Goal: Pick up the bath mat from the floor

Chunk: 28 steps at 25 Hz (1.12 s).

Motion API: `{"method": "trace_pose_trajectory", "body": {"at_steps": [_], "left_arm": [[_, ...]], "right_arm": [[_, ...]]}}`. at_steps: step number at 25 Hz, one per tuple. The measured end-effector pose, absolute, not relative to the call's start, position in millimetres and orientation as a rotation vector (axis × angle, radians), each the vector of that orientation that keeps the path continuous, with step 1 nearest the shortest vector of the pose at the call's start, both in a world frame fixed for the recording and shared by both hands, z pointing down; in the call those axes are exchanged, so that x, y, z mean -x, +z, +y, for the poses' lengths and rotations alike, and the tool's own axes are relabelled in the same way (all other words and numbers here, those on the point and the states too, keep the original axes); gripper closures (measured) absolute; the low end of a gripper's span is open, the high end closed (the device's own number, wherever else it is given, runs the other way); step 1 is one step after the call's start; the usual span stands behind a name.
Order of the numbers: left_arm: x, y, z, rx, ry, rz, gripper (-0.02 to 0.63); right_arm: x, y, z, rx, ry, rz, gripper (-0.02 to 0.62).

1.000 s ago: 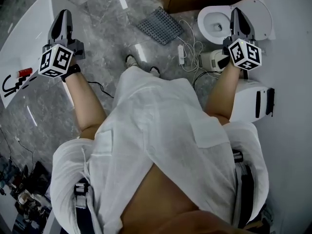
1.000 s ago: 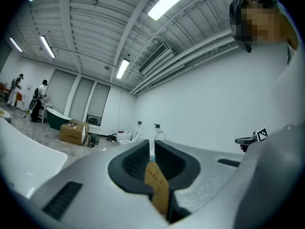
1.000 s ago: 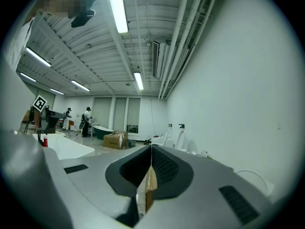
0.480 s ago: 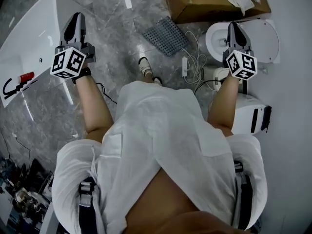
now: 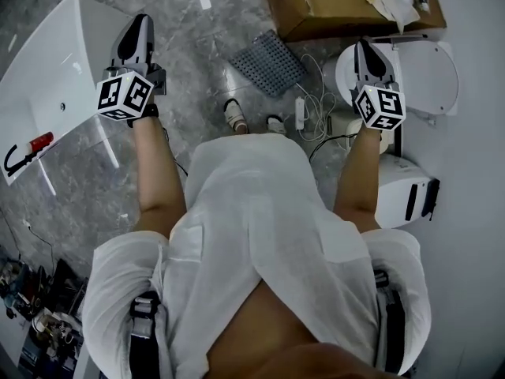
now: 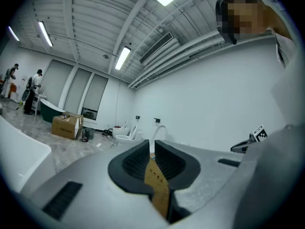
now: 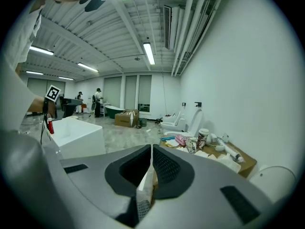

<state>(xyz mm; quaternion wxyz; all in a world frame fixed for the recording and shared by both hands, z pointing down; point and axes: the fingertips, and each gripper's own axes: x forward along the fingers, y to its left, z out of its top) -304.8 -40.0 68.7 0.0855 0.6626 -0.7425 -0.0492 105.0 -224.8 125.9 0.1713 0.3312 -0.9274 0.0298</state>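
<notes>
The bath mat (image 5: 268, 61) is a grey perforated square lying flat on the marble floor, seen only in the head view, ahead of the person's shoes (image 5: 234, 117). My left gripper (image 5: 140, 24) is held up to the left of it, jaws shut and empty. My right gripper (image 5: 362, 50) hovers to the mat's right, over a toilet bowl (image 5: 426, 61), also shut with nothing held. Both are well above the floor and apart from the mat. In the left gripper view the left gripper (image 6: 152, 144) points level across the room, as does the right gripper (image 7: 151, 149) in its own view.
A white tub (image 5: 47, 77) with a red item (image 5: 39, 142) on its rim stands at the left. A cardboard box (image 5: 331, 2) with clutter lies beyond the mat. A white cable and plug strip (image 5: 300, 109) and a white appliance (image 5: 406, 192) sit at the right.
The person has stepped forward, so the mat and box sit lower and nearer in view. The left gripper has shifted right and up, the right slightly left. Both stay shut.
</notes>
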Motion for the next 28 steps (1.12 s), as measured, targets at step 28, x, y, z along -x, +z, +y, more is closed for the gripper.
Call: {"method": "trace_pose_trajectory", "body": {"at_steps": [28], "left_arm": [[255.5, 516.6, -148.2, -2.041, -0.072, -2.122, 0.565]], "right_arm": [[-25.8, 683.3, -258.5, -0.499, 0.293, -2.346, 0.399]]}}
